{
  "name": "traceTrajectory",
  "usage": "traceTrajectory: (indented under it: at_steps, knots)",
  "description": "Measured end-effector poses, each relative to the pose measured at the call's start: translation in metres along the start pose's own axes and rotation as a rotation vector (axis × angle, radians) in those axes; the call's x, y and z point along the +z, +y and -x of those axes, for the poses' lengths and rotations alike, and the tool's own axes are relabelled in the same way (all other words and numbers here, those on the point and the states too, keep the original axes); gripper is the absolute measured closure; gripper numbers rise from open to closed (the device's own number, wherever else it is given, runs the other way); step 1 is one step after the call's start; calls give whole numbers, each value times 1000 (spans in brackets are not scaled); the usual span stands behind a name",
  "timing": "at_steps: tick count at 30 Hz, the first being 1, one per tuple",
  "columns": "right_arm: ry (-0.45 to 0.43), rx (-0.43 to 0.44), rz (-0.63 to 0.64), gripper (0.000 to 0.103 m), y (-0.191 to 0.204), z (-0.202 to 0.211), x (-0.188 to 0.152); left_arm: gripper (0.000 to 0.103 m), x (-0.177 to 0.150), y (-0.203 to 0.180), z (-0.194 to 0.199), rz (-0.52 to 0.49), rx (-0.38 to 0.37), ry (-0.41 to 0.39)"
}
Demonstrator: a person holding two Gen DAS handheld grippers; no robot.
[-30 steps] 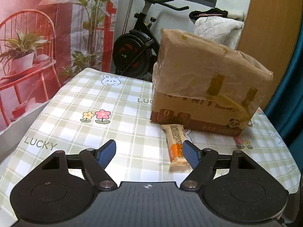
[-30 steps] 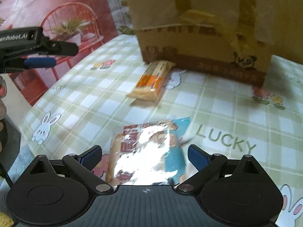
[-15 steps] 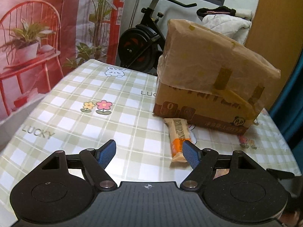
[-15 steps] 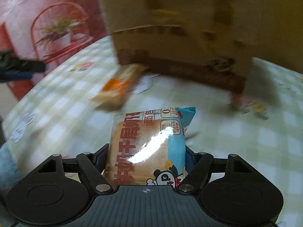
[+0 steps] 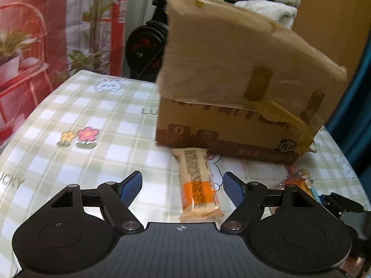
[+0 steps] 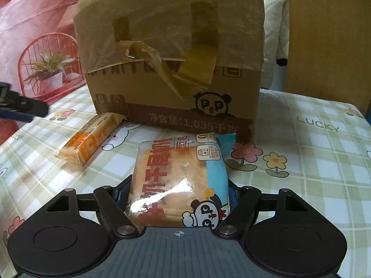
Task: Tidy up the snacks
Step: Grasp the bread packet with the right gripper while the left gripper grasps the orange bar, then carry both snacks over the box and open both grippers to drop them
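Observation:
An orange-and-cream snack bar (image 5: 199,185) lies on the checked tablecloth (image 5: 81,115) with its far end at the foot of a taped cardboard box (image 5: 231,92). My left gripper (image 5: 182,180) is open around the bar, which lies nearer the right pad (image 5: 234,190); neither pad touches it. My right gripper (image 6: 178,185) is shut on a clear bread packet (image 6: 176,169) printed with a panda. It holds the packet just in front of the box (image 6: 171,69). The same bar (image 6: 90,141) shows to the packet's left.
The box's raised front flap (image 6: 162,23) hides its inside. An exercise bike (image 5: 148,39) and a red printed backdrop (image 5: 34,34) stand beyond the table's far edge. A wooden panel (image 6: 324,34) rises at the back right. The left gripper's finger (image 6: 20,108) juts in from the left.
The right gripper closed on the bread packet and carried it toward the box. The left gripper moved forward and right, so the orange bar now lies between its fingers.

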State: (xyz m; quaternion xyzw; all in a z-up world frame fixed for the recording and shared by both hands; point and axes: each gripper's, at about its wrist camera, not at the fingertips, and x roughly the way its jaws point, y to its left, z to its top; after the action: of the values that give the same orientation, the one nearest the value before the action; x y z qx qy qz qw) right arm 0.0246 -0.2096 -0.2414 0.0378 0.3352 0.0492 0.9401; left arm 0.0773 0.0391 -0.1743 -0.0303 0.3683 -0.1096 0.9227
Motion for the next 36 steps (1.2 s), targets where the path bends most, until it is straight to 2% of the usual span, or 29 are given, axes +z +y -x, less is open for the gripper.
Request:
traceTrajectory:
  at_steps: [7,11,14,15,17,20,24,28,30,36]
  knots:
    - [-38,-32,24,33,9,5,-4,25,5,-17,-45,-29,7,43]
    - [-35,-11,28,33,8,4,-3,29,5,-20,-66,4,22,82]
    - [-31,4,18,33,4,3,-3,49,-1,-20,-74,14,39,109]
    - [-31,7,17,33,4,3,-3,60,-4,-20,-75,14,35,121]
    - [-32,12,18,33,4,3,-3,62,-10,-20,-70,5,36,101]
    - [-33,18,22,33,4,4,-4,63,-21,-15,-58,53,8,86]
    - [-33,30,24,33,4,5,-4,65,-36,-8,-37,81,14,79]
    - [-40,78,46,34,6,7,-4,65,-41,-3,-11,88,14,54]
    - [-42,65,53,34,9,9,-3,65,-42,-3,1,82,12,33]
    - [-136,79,46,34,10,44,-3,65,-33,-15,40,41,-27,-68]
